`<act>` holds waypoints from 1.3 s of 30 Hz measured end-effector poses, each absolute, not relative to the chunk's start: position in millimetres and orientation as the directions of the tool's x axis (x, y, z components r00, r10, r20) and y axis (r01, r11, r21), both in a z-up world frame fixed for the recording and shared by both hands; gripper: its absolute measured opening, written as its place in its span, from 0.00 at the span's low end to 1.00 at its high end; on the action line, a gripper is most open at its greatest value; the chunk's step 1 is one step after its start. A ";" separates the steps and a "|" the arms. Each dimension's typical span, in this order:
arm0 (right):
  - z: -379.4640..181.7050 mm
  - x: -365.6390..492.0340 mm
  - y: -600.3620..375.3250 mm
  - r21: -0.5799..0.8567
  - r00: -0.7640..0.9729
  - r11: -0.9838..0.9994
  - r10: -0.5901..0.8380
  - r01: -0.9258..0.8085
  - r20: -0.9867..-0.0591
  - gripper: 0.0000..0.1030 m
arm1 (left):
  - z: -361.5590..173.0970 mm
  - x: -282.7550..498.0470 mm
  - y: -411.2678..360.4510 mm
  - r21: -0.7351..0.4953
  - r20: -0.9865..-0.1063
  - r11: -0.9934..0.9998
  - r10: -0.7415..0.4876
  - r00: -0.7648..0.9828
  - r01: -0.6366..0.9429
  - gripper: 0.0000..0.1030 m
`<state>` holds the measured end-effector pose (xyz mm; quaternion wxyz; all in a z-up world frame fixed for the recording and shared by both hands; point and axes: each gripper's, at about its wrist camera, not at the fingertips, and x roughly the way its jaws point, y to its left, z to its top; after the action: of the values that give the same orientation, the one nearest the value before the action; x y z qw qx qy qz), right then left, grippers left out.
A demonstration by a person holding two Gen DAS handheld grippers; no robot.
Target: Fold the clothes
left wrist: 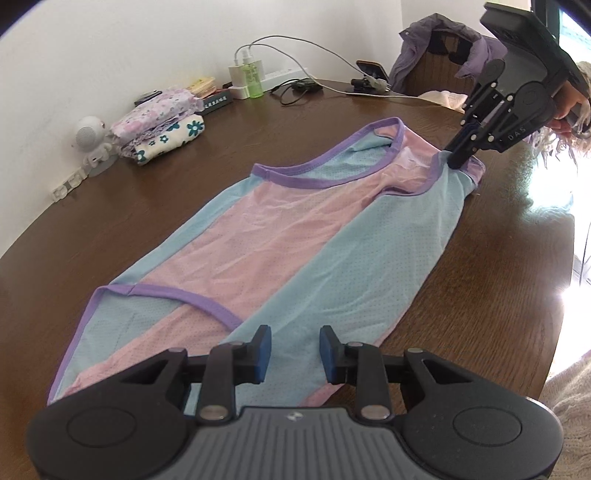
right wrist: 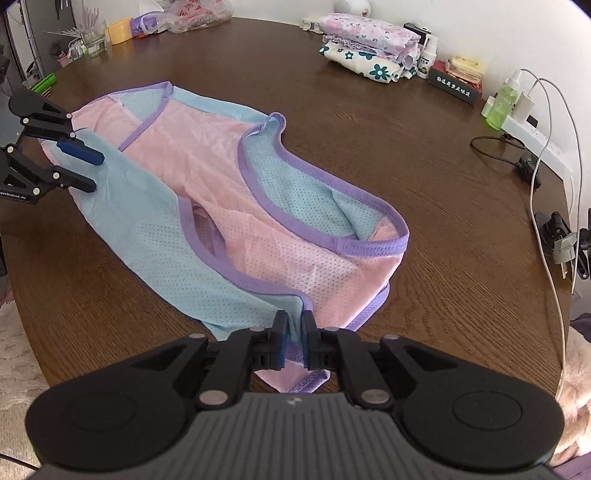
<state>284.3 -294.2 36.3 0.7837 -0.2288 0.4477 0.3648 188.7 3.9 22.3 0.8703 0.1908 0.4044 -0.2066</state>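
A: Brown wood, round table [right wrist: 424, 155]. Where is the room to move?

B: Bare wood shows on both long sides of the garment [left wrist: 280, 236], widest on the wall side between it and the folded stack [right wrist: 369, 48]. Clutter keeps to the rim by the wall: green spray bottle [right wrist: 502, 105], power strip [right wrist: 535, 138] with its white cable [right wrist: 543, 177], dark box [right wrist: 456, 86], small white speaker [left wrist: 92, 142]. Along the far rim in the right wrist view: glass [right wrist: 92, 40], yellow tub [right wrist: 120, 31], plastic bag [right wrist: 195, 14].

A: And the garment?

B: Pink and light-blue mesh with purple binding, spread flat across the middle of the table, one end reaching the edge near each gripper.

A: Right gripper [right wrist: 294, 334]?

B: Narrow, fingers clamped on the strap end at the near table edge; blue and purple cloth bunches between the pads [right wrist: 282, 343]. In the left wrist view it [left wrist: 460, 155] pins that same end at the far edge.

A: Left gripper [left wrist: 295, 350]?

B: Wide, holding nothing. Pads [left wrist: 264, 354] hover above the blue panel at the hem end. In the right wrist view its fingers [right wrist: 83, 153] straddle the blue cloth edge; contact cannot be told.

A: Beyond the table?

B: Chair with a purple jacket [left wrist: 443, 40] at the far rim.
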 end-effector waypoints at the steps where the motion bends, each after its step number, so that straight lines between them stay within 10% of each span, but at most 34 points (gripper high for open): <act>1: 36.8 284.9 -296.8 -0.030 0.338 0.638 0.368 -0.770 -0.866 0.11 | 23.5 190.6 8.0 0.165 -0.782 0.847 -0.201 0.590 0.506 0.26; 14: 49.7 284.8 -313.1 0.089 0.369 0.717 0.456 -0.691 -0.810 0.25 | 20.8 217.3 29.8 0.143 -0.804 0.838 -0.212 0.556 0.526 0.31; 18: 31.5 287.1 -313.4 0.056 0.368 0.743 0.393 -0.667 -0.843 0.25 | 20.7 216.8 32.6 0.133 -0.798 0.839 -0.225 0.559 0.528 0.10; 39: 27.8 231.6 -267.2 0.205 0.423 0.739 0.564 -0.641 -0.710 0.30 | 34.7 120.4 151.4 -0.008 -0.732 0.993 -0.084 0.676 0.115 0.18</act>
<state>231.6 -267.2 27.8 0.8420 -0.0485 0.4009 0.3577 120.4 151.4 34.7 0.9153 0.0196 0.3987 -0.0544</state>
